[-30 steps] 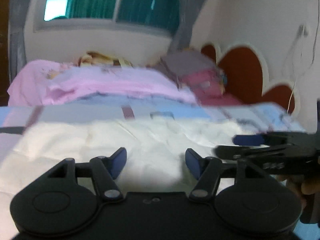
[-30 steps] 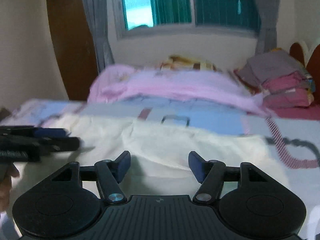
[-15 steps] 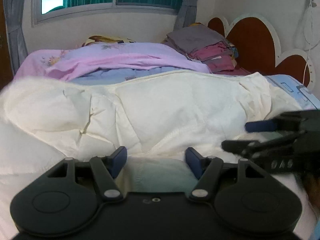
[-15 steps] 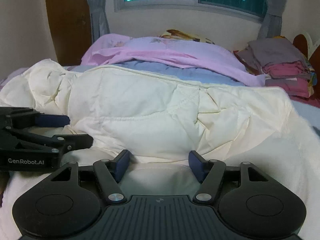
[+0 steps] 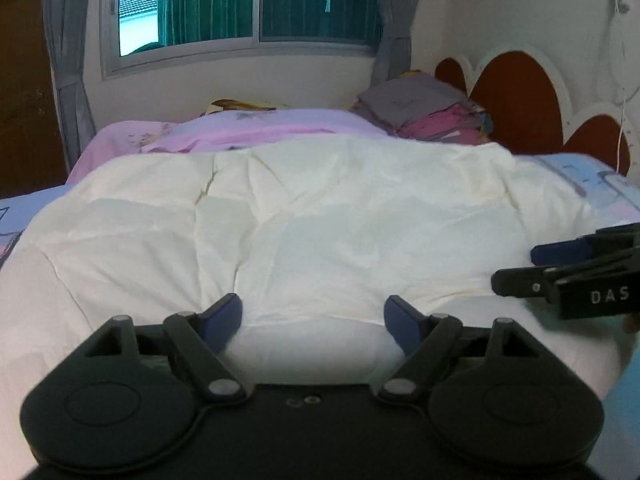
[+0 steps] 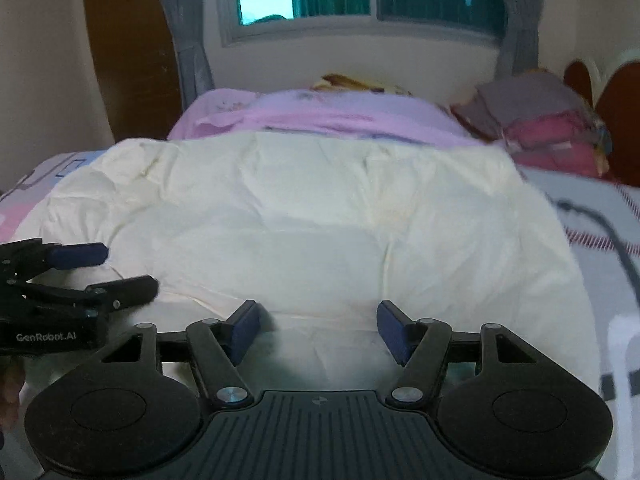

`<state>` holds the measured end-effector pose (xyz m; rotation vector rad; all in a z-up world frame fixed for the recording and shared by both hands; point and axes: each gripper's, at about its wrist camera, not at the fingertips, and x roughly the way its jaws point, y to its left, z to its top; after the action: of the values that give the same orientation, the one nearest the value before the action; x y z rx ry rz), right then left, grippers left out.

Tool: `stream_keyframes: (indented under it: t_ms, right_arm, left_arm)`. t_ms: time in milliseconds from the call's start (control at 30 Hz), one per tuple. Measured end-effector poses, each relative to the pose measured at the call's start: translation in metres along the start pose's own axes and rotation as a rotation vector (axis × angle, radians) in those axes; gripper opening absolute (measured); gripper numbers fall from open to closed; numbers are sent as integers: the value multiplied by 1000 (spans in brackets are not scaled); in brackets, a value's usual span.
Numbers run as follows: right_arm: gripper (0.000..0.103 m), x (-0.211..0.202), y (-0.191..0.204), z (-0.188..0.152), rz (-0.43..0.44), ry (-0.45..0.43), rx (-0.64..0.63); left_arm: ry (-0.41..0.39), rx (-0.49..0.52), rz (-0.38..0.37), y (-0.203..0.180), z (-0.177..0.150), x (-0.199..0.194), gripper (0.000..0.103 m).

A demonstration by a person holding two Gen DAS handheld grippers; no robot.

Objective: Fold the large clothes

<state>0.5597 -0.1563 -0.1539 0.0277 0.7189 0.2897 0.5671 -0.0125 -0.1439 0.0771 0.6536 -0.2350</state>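
Two grippers sit at the near edge of your cream quilt (image 5: 320, 216), spread across the bed: left gripper (image 5: 313, 318) jaws opening, right gripper (image 6: 318, 330) moderately wide, quilt fabric between each pair, neither visibly pinching. Expect soft, bulky, light, slippery padding; take the near hem corners. Beyond the quilt lie a pink blanket (image 5: 248, 130) and folded clothes (image 6: 544, 120), likely clear.

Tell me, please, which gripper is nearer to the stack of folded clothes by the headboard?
Right. The right gripper is on the comforter's side toward the stack; the left gripper, jaws opening, is beside it, farther away.
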Motion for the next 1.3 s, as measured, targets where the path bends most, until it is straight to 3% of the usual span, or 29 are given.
stream_keyframes:
  t_ms: [167,200,233,267,333,400,533,667,833,967,1033,1067,1200,1267,1300]
  right_arm:
    - [64,-16,-6,3,-4,32,61]
    - [64,-31,-14,3,-14,9,105]
    - [66,-48,-21,0,-15,-18,135]
    - [84,-62,-33,-7,-11,-37,176]
    - [86,-74,-55,-25,-30,-12,228]
    - [85,-81,-74,-42,-124,19,264]
    - [85,-133,-118,-71,-70,-81,538]
    - [85,-148,-143,-107,90,-108,815]
    - [85,-131,-143,-128,180,-118,968]
    - [83,-115,-148,-128,208,-139,1048]
    - [67,-106,-148,-126,207,-139,1060]
    - [65,-101,-148,-125,204,-137,1072]
    - [64,-96,-145,-120,172,-145,1067]
    - [45,-95,-142,-117,154,-134,1041]
    - [41,-96,-141,-117,154,-139,1032]
  left_arm:
    - [39,8,13,4,8,-6,79]
    - [23,13,39,7,9,-17,84]
    - [-11,30,74,12,6,-30,95]
    - [-37,46,110,18,-1,-41,99]
    - [-19,56,172,37,-18,-49,98]
    - [18,6,215,66,-36,-54,98]
    - [-7,-157,283,108,-49,-93,93]
    - [-28,-471,186,138,-72,-120,85]
    - [-26,-826,16,159,-102,-112,72]
    - [-58,-923,-36,166,-100,-99,70]
    - [-59,-945,-43,171,-99,-90,64]
    - [-63,-954,-46,174,-100,-89,63]
    - [-71,-991,-65,179,-98,-75,57]
    - [-62,-988,-74,182,-97,-71,45]
    - [-64,-981,-83,180,-98,-72,34]
